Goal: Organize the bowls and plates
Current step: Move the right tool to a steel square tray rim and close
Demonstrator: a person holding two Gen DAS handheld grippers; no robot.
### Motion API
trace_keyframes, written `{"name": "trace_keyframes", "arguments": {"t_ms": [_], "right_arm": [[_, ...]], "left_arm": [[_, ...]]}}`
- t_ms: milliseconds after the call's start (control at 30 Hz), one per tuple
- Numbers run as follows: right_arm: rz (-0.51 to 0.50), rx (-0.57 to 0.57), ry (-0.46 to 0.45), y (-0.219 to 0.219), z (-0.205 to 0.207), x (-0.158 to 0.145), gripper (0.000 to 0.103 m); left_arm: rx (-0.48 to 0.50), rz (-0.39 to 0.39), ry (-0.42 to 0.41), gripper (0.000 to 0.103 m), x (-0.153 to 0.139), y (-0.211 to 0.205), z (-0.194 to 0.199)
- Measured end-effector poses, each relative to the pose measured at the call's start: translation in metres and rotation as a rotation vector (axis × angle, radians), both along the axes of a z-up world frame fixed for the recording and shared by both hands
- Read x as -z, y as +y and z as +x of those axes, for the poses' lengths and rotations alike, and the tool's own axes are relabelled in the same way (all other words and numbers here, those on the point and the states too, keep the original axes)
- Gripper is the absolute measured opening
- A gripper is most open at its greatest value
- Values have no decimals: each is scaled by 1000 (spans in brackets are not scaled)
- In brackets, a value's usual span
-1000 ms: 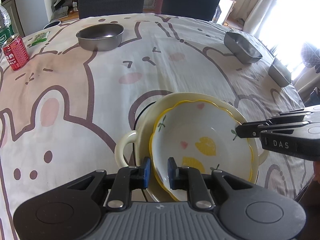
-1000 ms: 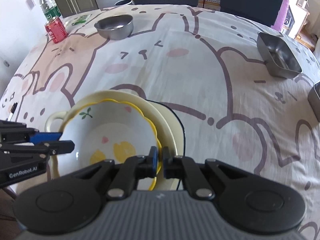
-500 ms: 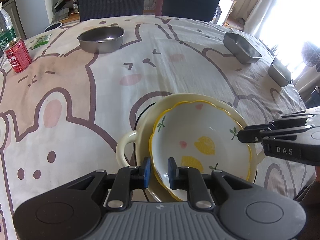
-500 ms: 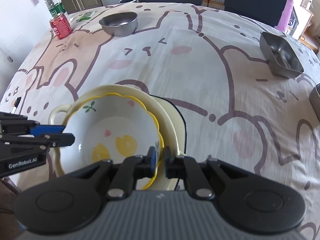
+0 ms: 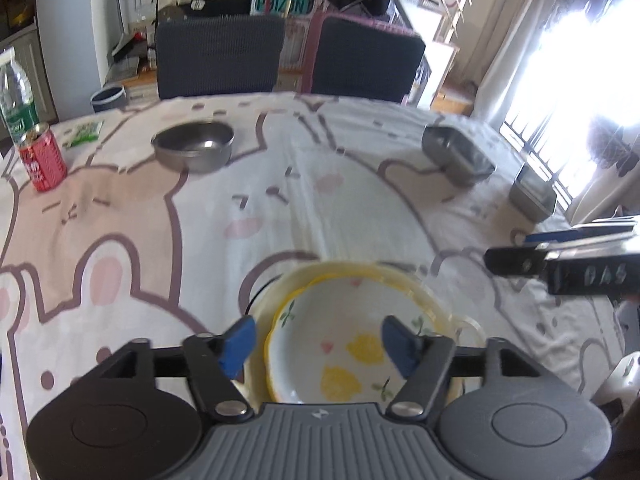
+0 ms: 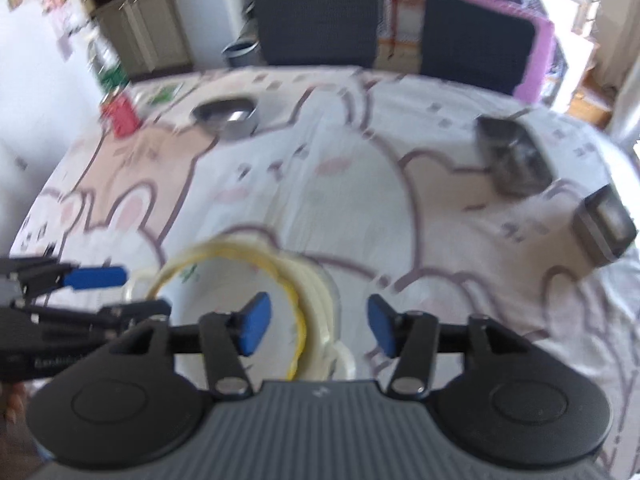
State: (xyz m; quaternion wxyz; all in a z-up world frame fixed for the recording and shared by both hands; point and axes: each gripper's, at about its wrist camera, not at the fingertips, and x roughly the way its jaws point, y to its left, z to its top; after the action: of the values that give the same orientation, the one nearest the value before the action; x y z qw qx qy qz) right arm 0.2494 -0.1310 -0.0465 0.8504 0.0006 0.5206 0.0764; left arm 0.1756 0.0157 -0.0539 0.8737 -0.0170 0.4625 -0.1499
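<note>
Gaping wide, just opened, both claws [image 5: 316, 342] [image 6: 316, 326] hover above the lemon bowl [image 5: 352, 356]; empty.

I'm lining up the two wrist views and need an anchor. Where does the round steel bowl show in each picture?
Left wrist view: the round steel bowl sits upper left of centre, at the far side of the table, right of the red can.
Right wrist view: the same bowl shows upper left, blurred, again right of the can.
Shared landmark: the yellow-rimmed lemon bowl just ahead of the jaws.
</note>
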Motion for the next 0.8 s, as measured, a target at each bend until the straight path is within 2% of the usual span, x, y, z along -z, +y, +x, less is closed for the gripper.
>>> {"name": "trace_keyframes", "arguments": {"t_ms": [67,200,233,333,600,800], "right_arm": [[-7,47,-27,-11,3,-12,68],[1,165,-94,-38,9,-27,87],[0,196,-113,-46,11,-28,89],[6,270,-167,-71,18,-25,101],[76,441,-227,-140,54,-6,103],[127,616,-241,-183,87,29,103]], "left_arm": [[1,1,-28,81,-5,-6,2],[-8,-20,-81,96,-13,-18,8],[-6,-15,-101,99,-15,-23,10],[6,-13,-154,102,-17,-38,18],[58,-9,-235,103,-11,-94,56],[97,-28,-273,103,1,-129,93]]}}
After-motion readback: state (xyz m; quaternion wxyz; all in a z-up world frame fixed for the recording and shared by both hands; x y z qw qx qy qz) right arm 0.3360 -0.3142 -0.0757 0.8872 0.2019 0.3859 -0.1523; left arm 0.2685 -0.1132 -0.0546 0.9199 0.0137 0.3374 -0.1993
